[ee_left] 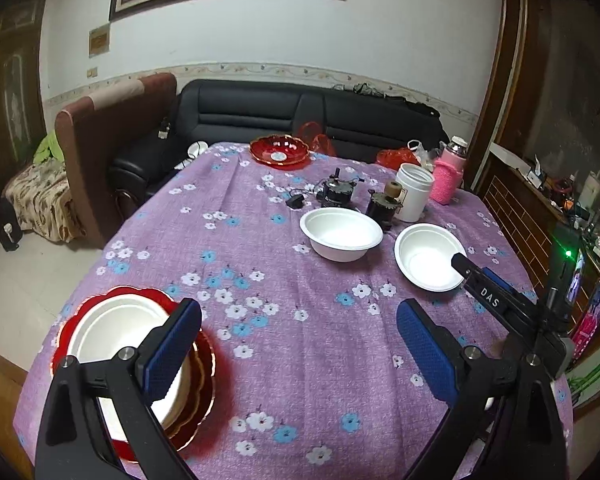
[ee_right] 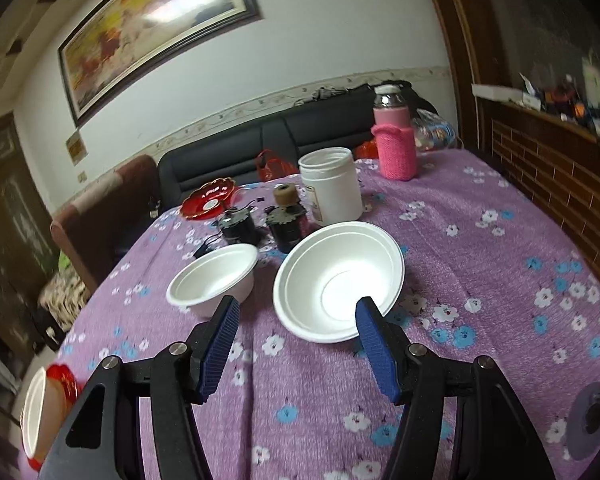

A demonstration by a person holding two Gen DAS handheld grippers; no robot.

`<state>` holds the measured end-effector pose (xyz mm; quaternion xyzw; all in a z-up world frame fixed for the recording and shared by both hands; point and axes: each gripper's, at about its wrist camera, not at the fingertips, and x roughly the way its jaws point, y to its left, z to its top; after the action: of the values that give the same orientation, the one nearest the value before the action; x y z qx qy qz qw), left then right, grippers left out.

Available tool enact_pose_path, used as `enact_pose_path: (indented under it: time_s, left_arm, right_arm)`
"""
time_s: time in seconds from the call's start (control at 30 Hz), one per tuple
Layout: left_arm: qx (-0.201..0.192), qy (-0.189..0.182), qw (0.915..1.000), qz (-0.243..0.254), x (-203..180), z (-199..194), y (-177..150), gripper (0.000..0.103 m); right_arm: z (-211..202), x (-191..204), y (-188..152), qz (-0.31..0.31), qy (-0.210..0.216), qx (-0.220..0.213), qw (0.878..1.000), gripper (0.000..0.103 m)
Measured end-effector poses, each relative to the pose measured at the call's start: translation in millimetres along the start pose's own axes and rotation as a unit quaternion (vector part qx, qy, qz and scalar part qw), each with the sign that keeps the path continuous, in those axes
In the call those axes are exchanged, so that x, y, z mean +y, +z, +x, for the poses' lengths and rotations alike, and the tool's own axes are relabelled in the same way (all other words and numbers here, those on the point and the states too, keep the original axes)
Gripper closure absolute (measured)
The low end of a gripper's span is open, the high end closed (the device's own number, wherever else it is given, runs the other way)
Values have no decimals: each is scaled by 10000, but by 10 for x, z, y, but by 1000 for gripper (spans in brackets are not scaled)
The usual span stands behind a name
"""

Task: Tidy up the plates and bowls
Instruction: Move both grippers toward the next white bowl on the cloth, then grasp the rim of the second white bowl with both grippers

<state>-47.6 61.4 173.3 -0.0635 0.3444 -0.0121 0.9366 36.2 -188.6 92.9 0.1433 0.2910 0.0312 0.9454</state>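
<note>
A white plate (ee_left: 116,332) lies on a stack of red scalloped plates (ee_left: 204,364) at the table's near left corner, just behind my left gripper's left finger (ee_left: 172,348). My left gripper (ee_left: 299,308) is open above the cloth with nothing in it. Two white foam bowls stand mid-table: one (ee_left: 340,232) (ee_right: 216,280) to the left, the other (ee_left: 428,256) (ee_right: 340,280) to the right. My right gripper (ee_right: 298,304) (ee_left: 476,270) is open, and its right pad (ee_right: 374,340) overlaps the right bowl's near rim. A red glass dish (ee_left: 279,152) (ee_right: 208,200) sits at the far edge.
Behind the bowls stand two dark motor-like parts (ee_left: 336,192) (ee_left: 384,204), a white jar (ee_left: 414,196) and a bottle in a pink knitted sleeve (ee_left: 448,176). Red bags (ee_left: 396,156) lie at the far edge. A black sofa (ee_left: 260,116) backs the flowered purple tablecloth (ee_left: 292,264).
</note>
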Motion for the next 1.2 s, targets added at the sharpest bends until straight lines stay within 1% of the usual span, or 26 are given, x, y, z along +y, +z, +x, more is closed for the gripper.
enact_pose_path:
  time_s: [0.1,0.13,0.2,0.23,0.27,0.33,0.47,0.5,0.53,0.57,0.63,0.67,0.7,0.73,0.77,0.8,0.87,0.93,0.97,1.0,1.03,1.07,1.1,1.17,1.2]
  left_arm:
    - [117,18,9999,-109,20,132,53,5]
    - [154,27,9997,-165,39,176,66,5]
    - [232,28,9992,-319,84,276,98,5]
    - [271,15,9989,-389,100,325,108,5]
    - [321,-12,9983,-480,115,394,112,5]
    - [401,-18,9976,-556,104,504,93,5]
    - [670,-60,9969,-417,-39,733,2,5]
    - [751,-90,9964,-374,-90,794,-26,5]
    - [789,-106,9962,-356,-118,827,-42,5]
    - [837,-129,9958,-336,-156,866,-63,5]
    - [937,-183,9951,-258,-244,931,-112,5]
    - [964,-196,9949,-218,-274,949,-120,5]
    - [994,-205,9947,-150,-314,962,-141,5]
    - [1007,-201,9947,-103,-337,966,-151,5]
    - [1019,-188,9946,-58,-363,972,-155,5]
    - [1020,-178,9946,-49,-372,976,-150,5]
    - [1019,-205,9945,-78,-374,983,-119,5]
    - [1024,-285,9942,-147,-372,994,-60,5]
    - [1000,-333,9942,-190,-365,997,-15,5]
    - [968,-338,9945,-196,-366,1002,21,5]
    - [939,-319,9949,-180,-369,1011,47,5]
    - [898,-283,9955,-142,-376,1028,79,5]
    - [868,-246,9959,-93,-397,1063,102,5]
    - [903,-228,9957,4,-430,1154,124,5]
    - [989,-236,9948,74,-452,1236,117,5]
  right_arm:
    - [123,-128,26,174,-47,-16,9998,38]
    - [178,-250,40,286,-130,-36,9995,38]
    - [190,-289,43,328,-168,-36,9993,38]
    - [227,-454,53,480,-276,-45,9985,38]
    - [227,-454,53,480,-276,-45,9985,38]
    - [278,-634,50,661,-444,-61,9968,38]
    - [394,-716,28,813,-502,18,9954,38]
    - [425,-708,20,826,-481,34,9954,38]
    - [538,-671,7,820,-344,56,9960,38]
    - [607,-641,-8,762,-300,79,9966,38]
    - [820,-587,-73,540,-369,293,9974,39]
    - [820,-587,-73,540,-369,293,9974,45]
    - [891,-583,-99,518,-389,420,9970,63]
    - [1033,-712,-119,860,-18,764,9934,71]
    - [1045,-763,-117,977,9,776,9922,83]
    - [1046,-835,-124,1164,109,802,9899,89]
    - [1054,-892,-126,1376,331,924,9856,93]
    - [1033,-893,-94,1550,657,1151,9790,95]
    - [1033,-893,-94,1550,657,1151,9790,96]
    - [1017,-822,-61,1488,982,1503,9724,96]
    - [1025,-791,-59,1455,1134,1668,9686,96]
    - [1032,-738,-73,1439,1435,1952,9595,95]
    - [1048,-706,-93,1439,1625,2129,9527,95]
    - [1138,-618,-168,1350,2105,2644,9314,95]
    - [1213,-553,-243,1271,2361,2985,9160,95]
